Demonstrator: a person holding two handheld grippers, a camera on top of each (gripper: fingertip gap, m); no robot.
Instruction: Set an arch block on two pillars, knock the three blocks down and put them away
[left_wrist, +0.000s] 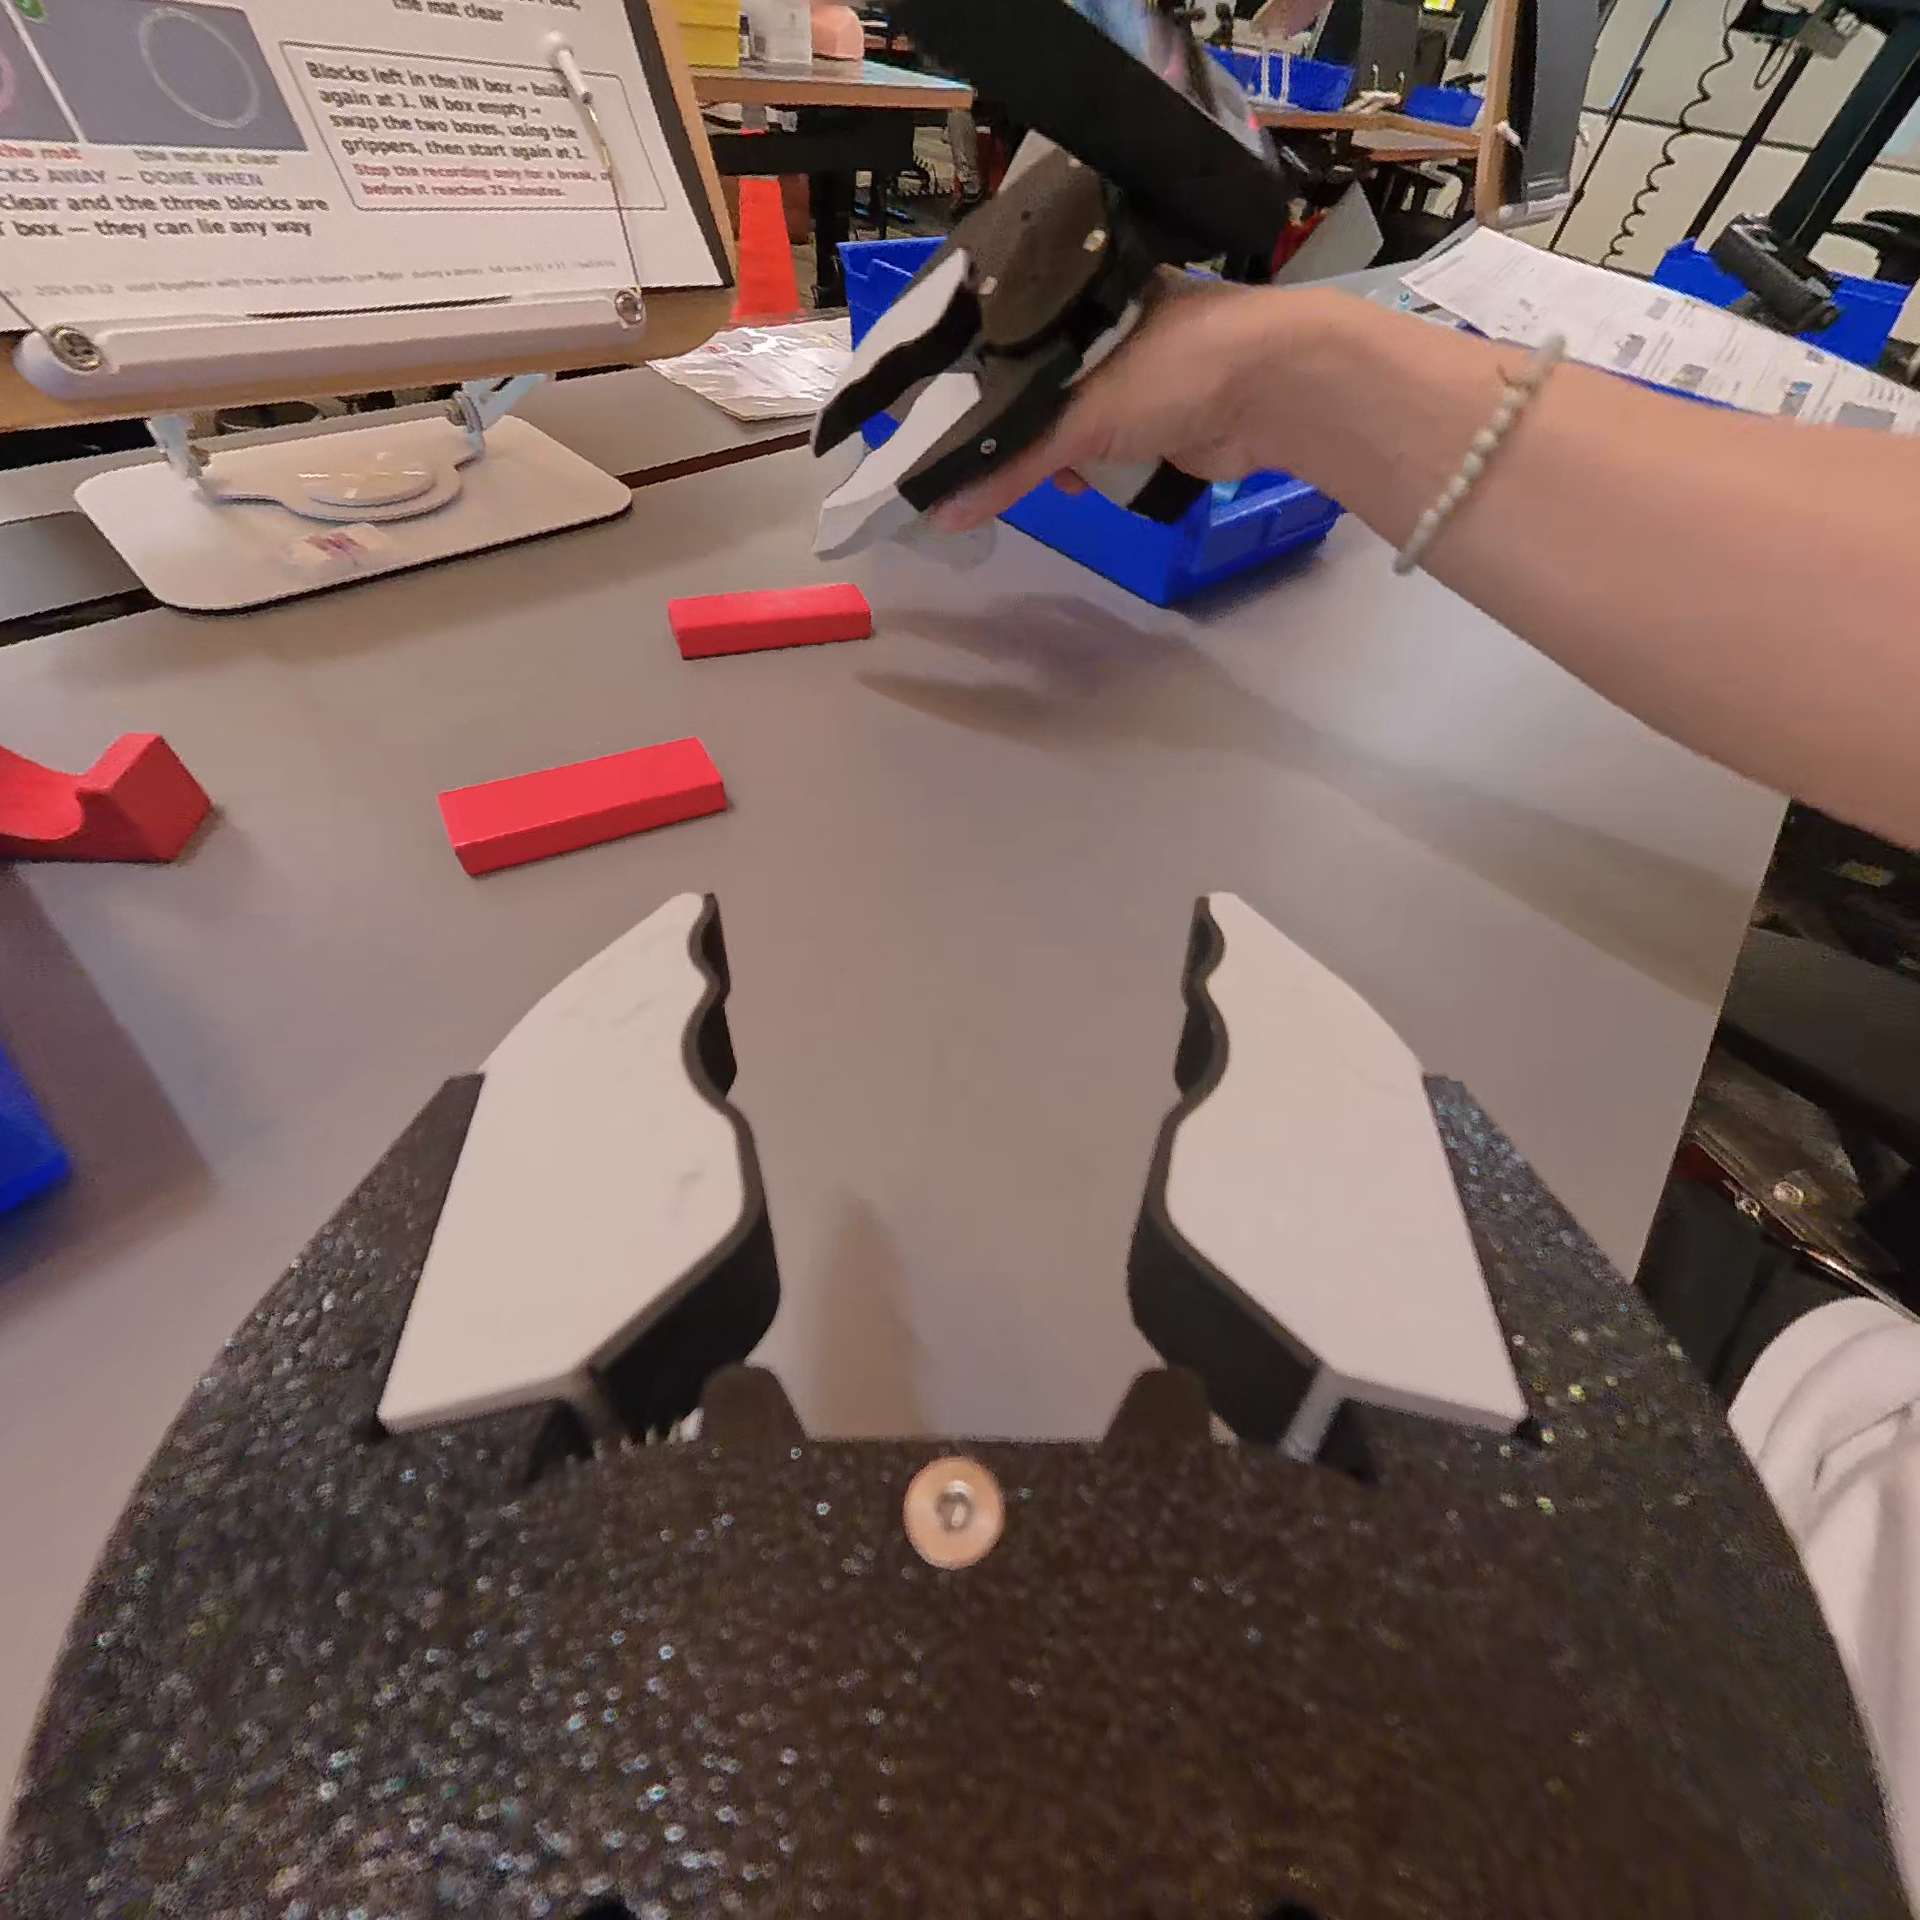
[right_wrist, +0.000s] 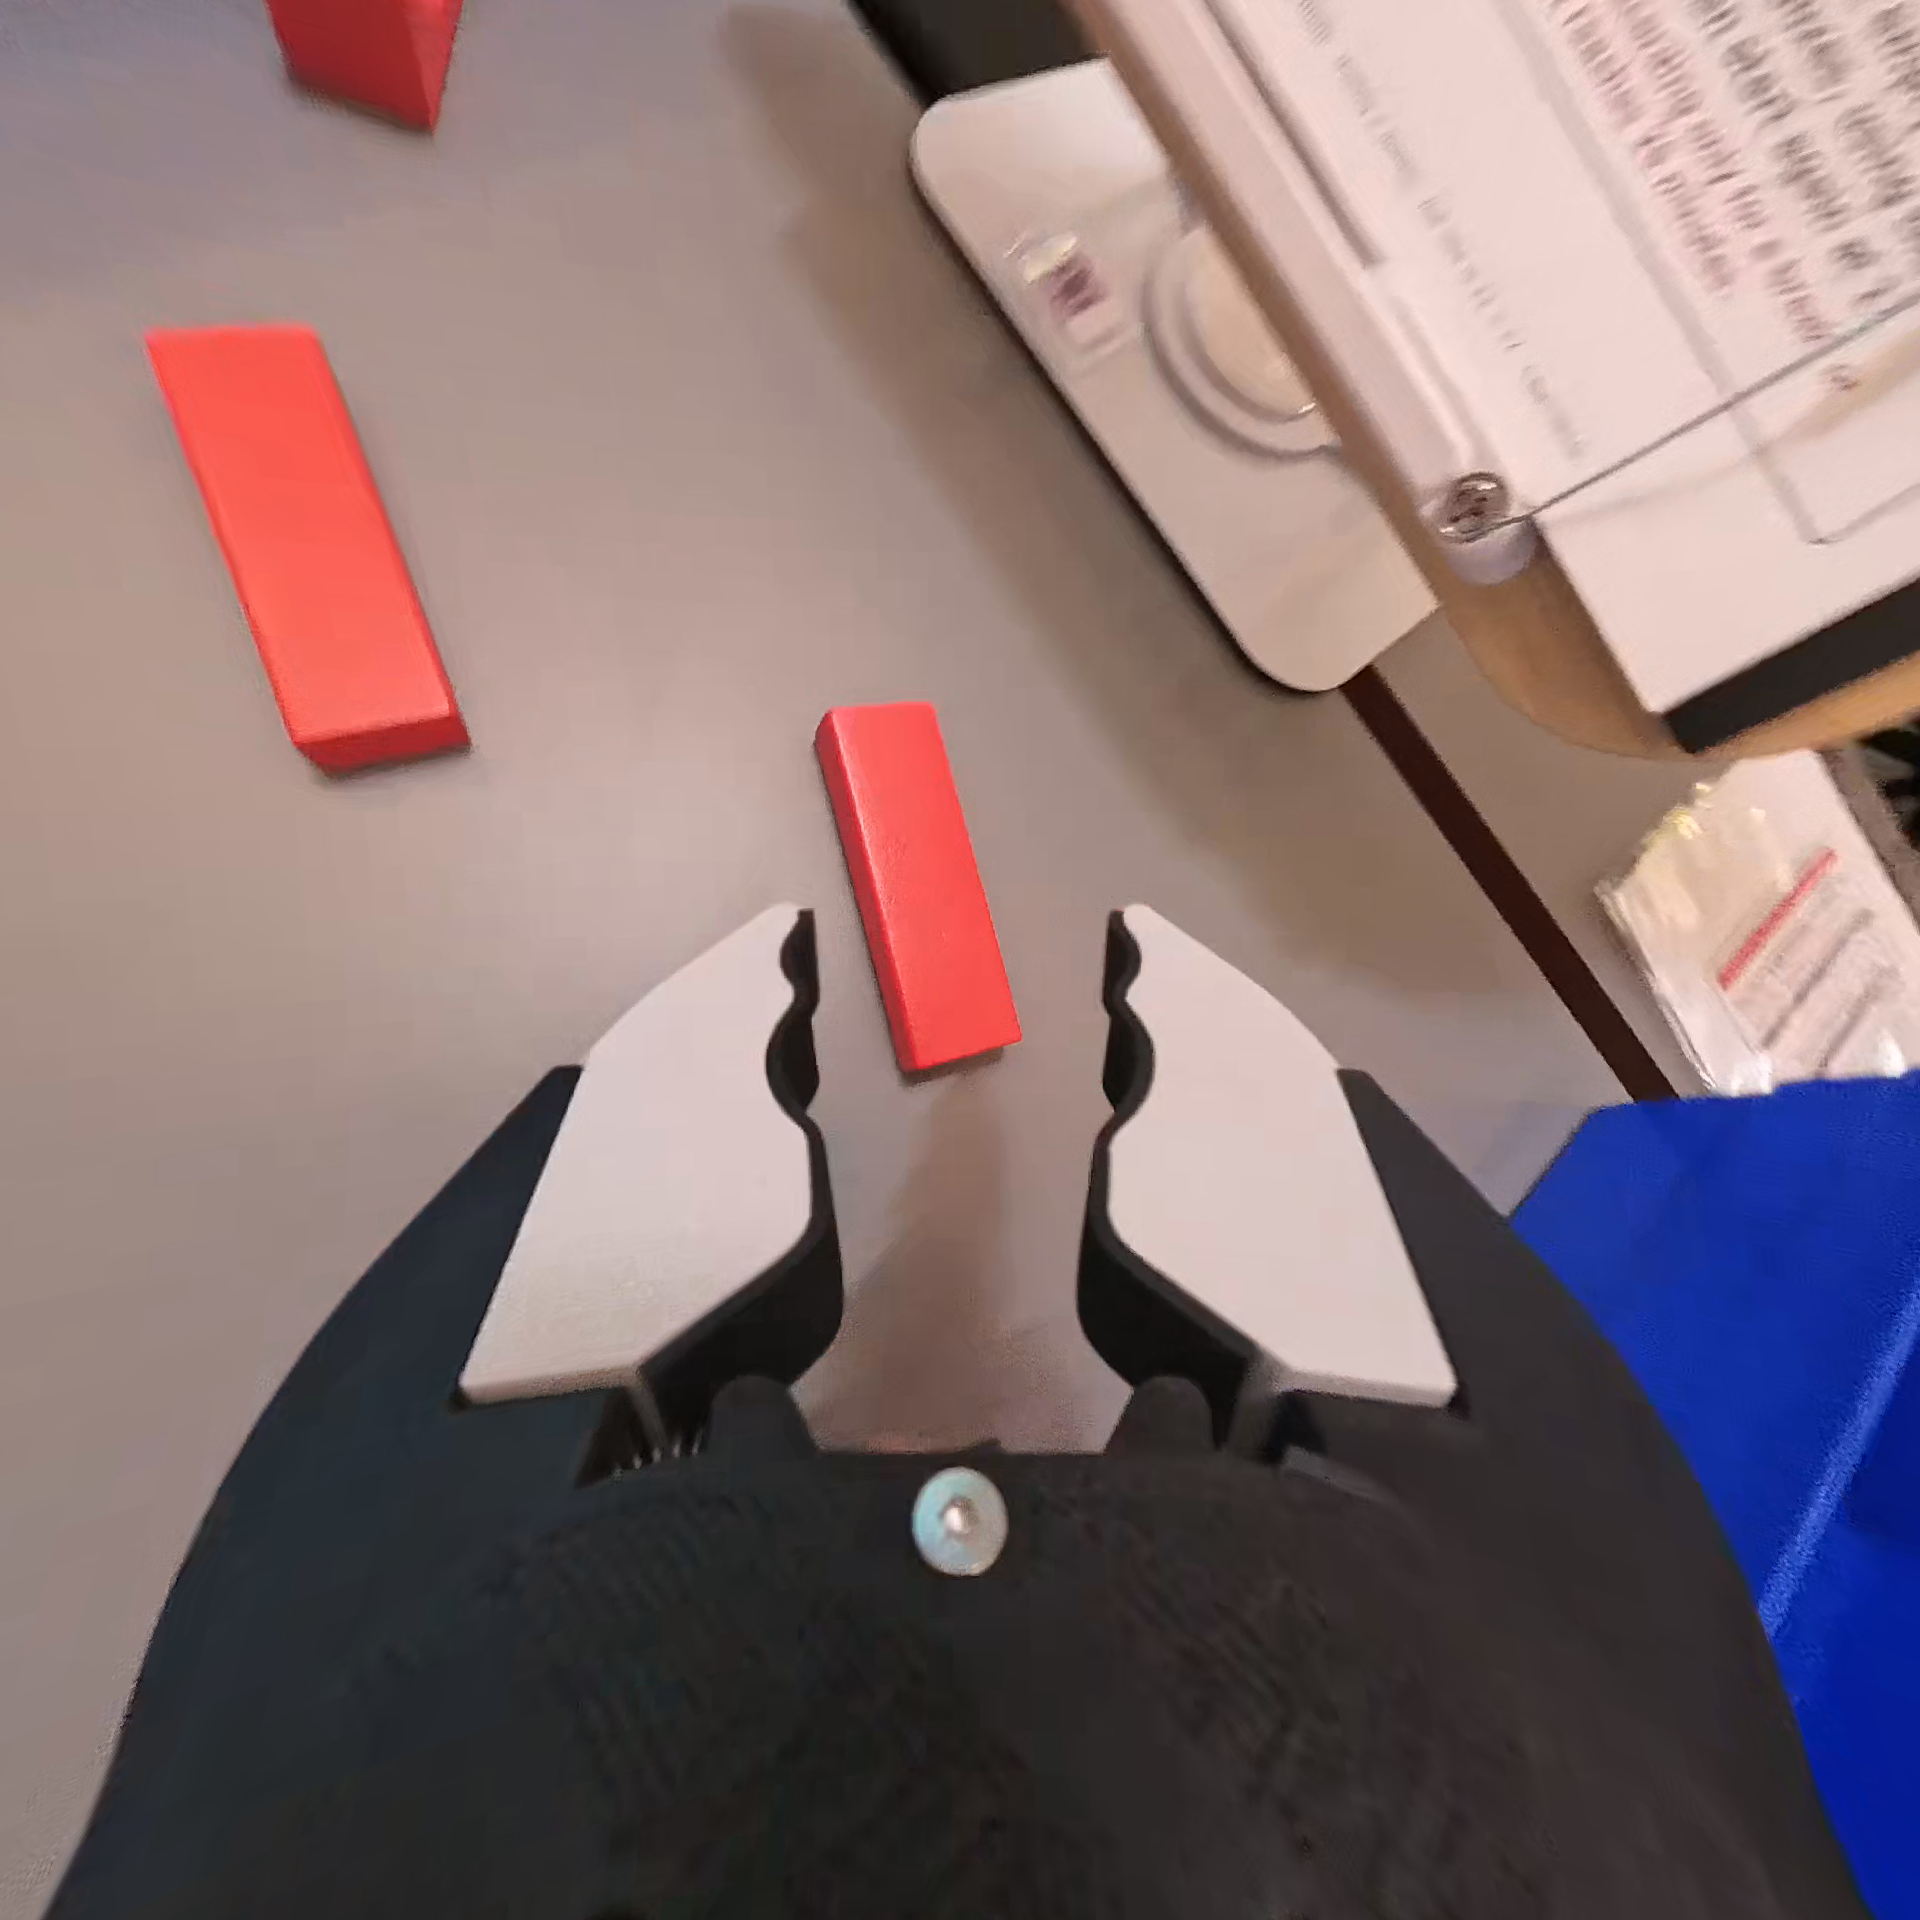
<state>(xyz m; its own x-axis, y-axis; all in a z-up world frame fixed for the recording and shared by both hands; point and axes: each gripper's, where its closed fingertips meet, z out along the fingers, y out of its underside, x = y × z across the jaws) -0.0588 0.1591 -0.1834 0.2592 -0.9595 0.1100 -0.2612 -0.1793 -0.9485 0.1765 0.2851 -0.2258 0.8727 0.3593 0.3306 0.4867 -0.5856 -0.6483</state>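
Two flat red blocks lie on the grey mat (left_wrist: 987, 883). The far red block (left_wrist: 769, 619) also shows in the right wrist view (right_wrist: 914, 883). The near red block (left_wrist: 580, 803) also shows there (right_wrist: 301, 540). A red arch-shaped block (left_wrist: 104, 800) lies at the left, and its corner shows in the right wrist view (right_wrist: 364, 57). My left gripper (left_wrist: 956, 914) is open and empty above the bare mat. My right gripper (right_wrist: 961, 925) is open and empty, hovering just above the far red block; in the left wrist view (left_wrist: 847, 488) a hand holds it.
A white stand (left_wrist: 343, 499) with an instruction sheet (left_wrist: 312, 156) stands at the back left, and shows in the right wrist view (right_wrist: 1195, 395). A blue bin (left_wrist: 1143, 530) sits behind the right gripper (right_wrist: 1745, 1403). Another blue bin edge (left_wrist: 26, 1143) is at far left. The table edge runs at right. About 30 centimetres separates my left fingertips from my right. The near red block (left_wrist: 580, 803) is about 15 centimetres from both grippers' fingertips. My right wrist view (right_wrist: 239, 510) looks at it from another angle.
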